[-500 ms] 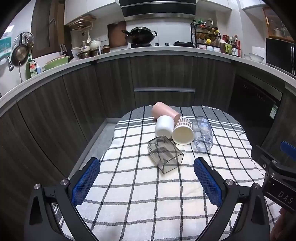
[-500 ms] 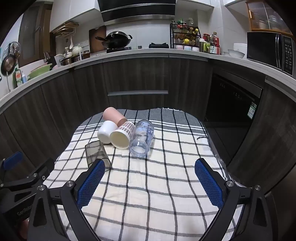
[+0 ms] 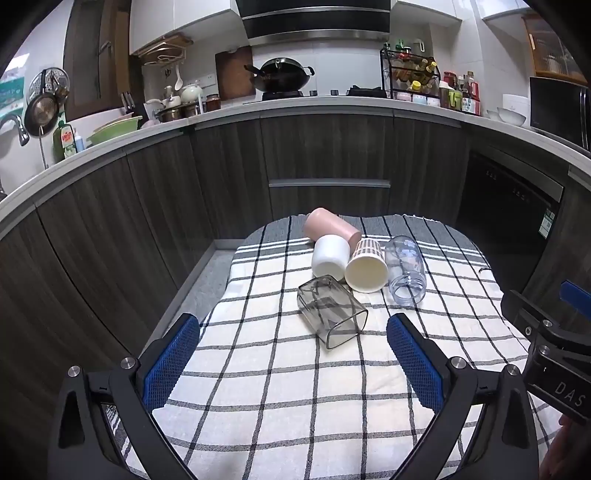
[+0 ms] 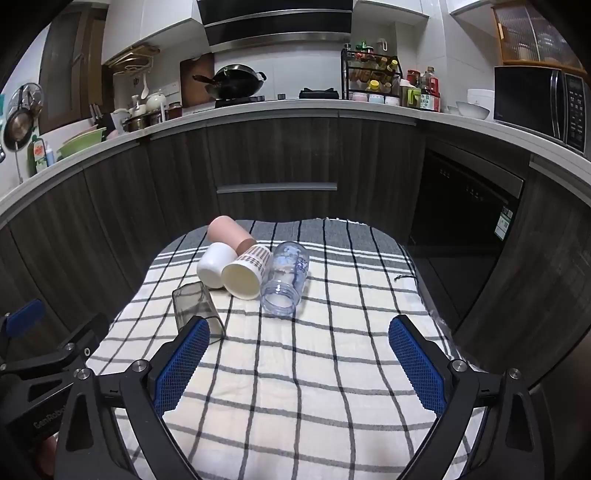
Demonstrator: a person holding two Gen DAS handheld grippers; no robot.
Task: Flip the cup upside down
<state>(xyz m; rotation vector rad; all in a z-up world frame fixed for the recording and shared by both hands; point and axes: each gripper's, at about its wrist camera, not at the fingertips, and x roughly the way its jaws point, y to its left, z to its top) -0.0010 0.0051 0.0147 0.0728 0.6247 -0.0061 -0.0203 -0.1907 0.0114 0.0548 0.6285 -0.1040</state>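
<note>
Checked cloth (image 3: 295, 387), smoky square cup (image 3: 330, 312) sideways

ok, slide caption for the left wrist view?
Open left gripper faces five cups lying on a checked cloth, grey cup nearest.

Dark wood-grain cabinets (image 3: 166, 206) curve from nine to three o'clock beneath a pale countertop (image 3: 325, 101). At twelve, a range hood (image 3: 314, 18) hangs over a black wok (image 3: 280, 75); white tiled walls (image 3: 332, 62) rise behind.
</note>
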